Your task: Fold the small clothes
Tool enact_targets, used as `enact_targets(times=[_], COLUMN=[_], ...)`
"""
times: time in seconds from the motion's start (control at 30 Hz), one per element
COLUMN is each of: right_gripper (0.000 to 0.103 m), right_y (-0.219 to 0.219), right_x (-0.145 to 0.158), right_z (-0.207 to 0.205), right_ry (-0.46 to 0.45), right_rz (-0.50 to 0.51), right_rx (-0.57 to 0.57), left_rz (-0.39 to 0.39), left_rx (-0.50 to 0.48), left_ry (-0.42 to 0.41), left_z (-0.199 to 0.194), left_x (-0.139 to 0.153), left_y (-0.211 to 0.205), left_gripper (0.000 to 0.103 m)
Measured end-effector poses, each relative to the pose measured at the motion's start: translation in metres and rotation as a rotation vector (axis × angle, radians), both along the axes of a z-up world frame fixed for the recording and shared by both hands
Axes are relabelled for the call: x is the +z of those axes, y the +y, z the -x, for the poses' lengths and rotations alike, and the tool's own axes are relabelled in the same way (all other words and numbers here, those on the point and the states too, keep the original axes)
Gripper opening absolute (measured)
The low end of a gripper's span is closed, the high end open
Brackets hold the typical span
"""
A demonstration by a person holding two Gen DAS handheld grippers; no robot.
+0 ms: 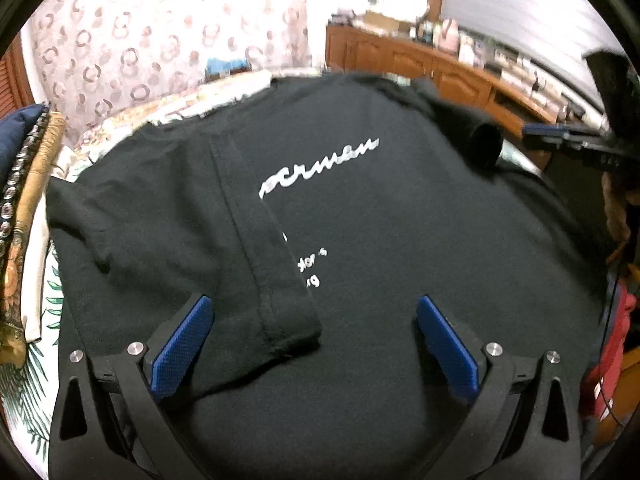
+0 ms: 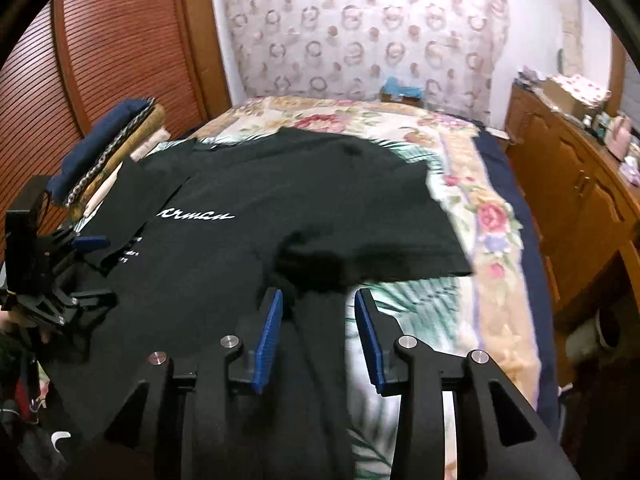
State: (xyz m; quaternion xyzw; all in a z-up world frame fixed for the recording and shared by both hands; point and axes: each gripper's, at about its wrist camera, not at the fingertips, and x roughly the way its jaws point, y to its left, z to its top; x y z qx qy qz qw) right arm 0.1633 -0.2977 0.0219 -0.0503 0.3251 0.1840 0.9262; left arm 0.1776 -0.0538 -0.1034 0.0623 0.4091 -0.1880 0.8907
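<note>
Bed (image 2: pixel 492 216) with a floral cover fills the middle of the room; slatted wooden door (image 2: pixel 120 60) on the left, patterned curtain (image 2: pixel 360 32) at the far end, wooden cabinets (image 2: pixel 580 200) along the right.

Black shirt (image 2: pixel 280 200) lies spread flat on the bed, white script print (image 1: pixel 320 168) facing up. Left sleeve (image 1: pixel 256 240) is folded in over the body, covering the start of the print. Right sleeve (image 2: pixel 372 248) is also folded in over the body, lying loose with a dark hollow under its near edge; slightly blurred.

Stack of folded clothes (image 2: pixel 108 152) sits at the shirt's far-left corner, touching the shirt edge.

Left gripper (image 1: pixel 316 344): jaws wide apart, nothing pinched. It hangs over the near-left part of the shirt; the folded sleeve's hem lies between the pads but below them, no visible contact. In the right wrist view it sits at the shirt's left edge (image 2: pixel 86 268).

Right gripper (image 2: pixel 318 336): jaws partly apart, released. The shirt's near-right edge runs between the pads, bed cover showing beside the right pad; fabric touches neither pad. Folded right sleeve lies just beyond the fingertips.
</note>
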Motion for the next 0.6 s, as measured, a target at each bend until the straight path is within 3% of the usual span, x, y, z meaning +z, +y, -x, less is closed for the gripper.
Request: enact_targets(times=[0.1,0.23,0.6], right_gripper=[0.040,0.040,0.040], right_y=[-0.010,-0.021,-0.035], right_x=[0.002,-0.007,-0.033], right_z=[0.009,-0.015,-0.098], right_ry=[-0.017,0.015,0.199], right_rz=[-0.008,-0.053,-0.228], right_rx=[-0.068,-0.162,-0.290], left_rz=[0.047,0.085,0.134], left_rx=[0.001,0.011,0.010], left_ry=[-0.058,-0.092,-0.155], left_z=[0.011,0.019,0.038], left_x=[0.014,0.029,0.052], left_y=[0.001,0.000,0.005], left_gripper=[0.103,0.103,0.103])
